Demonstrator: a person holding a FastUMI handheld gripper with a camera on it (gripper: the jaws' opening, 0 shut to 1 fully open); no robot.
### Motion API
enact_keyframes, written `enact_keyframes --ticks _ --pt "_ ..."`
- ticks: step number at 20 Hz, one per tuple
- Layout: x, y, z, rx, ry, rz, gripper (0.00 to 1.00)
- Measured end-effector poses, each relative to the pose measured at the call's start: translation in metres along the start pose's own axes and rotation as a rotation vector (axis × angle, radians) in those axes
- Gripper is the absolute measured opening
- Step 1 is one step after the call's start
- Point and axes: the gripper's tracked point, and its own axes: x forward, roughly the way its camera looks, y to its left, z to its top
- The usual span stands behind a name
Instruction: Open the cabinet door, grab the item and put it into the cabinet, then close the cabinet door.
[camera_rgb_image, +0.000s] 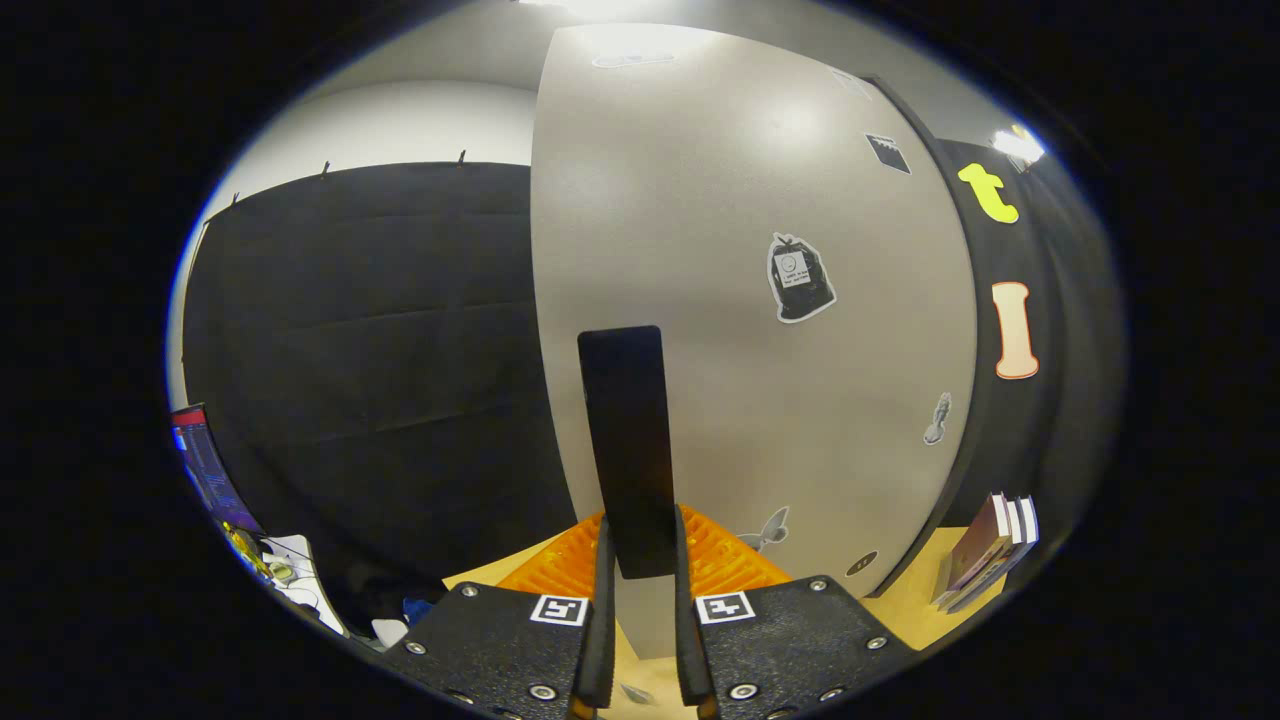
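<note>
Here the gripper (640, 560) has its two fingers drawn in narrow, and a flat black slab (625, 450) stands upright between them. Both inner pads (605, 600) lie against the slab's lower sides, so it is held. What the slab is exactly cannot be told; it reads as a thin dark rectangular item, taller than wide, rising well above the fingertips. Each finger body carries a small square black-and-white marker (559, 609) on its top face.

Just behind the fingers an orange ribbed part (725, 560) shows on either side of the slab. Below it lies a light wooden tabletop (905, 605).

Directly beyond the slab stands the cabinet door (740, 300), a wide grey panel, close to the gripper. Whether it is ajar or closed cannot be told from this angle, and the cabinet's inside is hidden. Several stickers sit on the panel, the largest a dark bag-shaped sticker (800, 278) right of the slab.

To the right of the door, on the tabletop, a few books (990, 545) lean together. To the left, farther back, hangs black cloth (370, 370), with a lit screen (205, 465) at its lower edge.
</note>
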Motion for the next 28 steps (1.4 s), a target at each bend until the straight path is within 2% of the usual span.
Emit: enact_keyframes --ticks 7,19,24,26,28 --pt "-0.030 -0.008 -0.001 0.000 0.009 0.056 0.25" --pt "-0.103 -0.052 -0.011 0.091 0.006 0.000 0.25" --pt "-0.124 -0.078 -0.015 0.071 -0.016 -0.083 0.25" --pt "-0.131 -0.091 -0.017 0.066 -0.020 -0.140 0.29" --pt "-0.136 -0.102 -0.019 0.062 -0.029 -0.188 0.40"
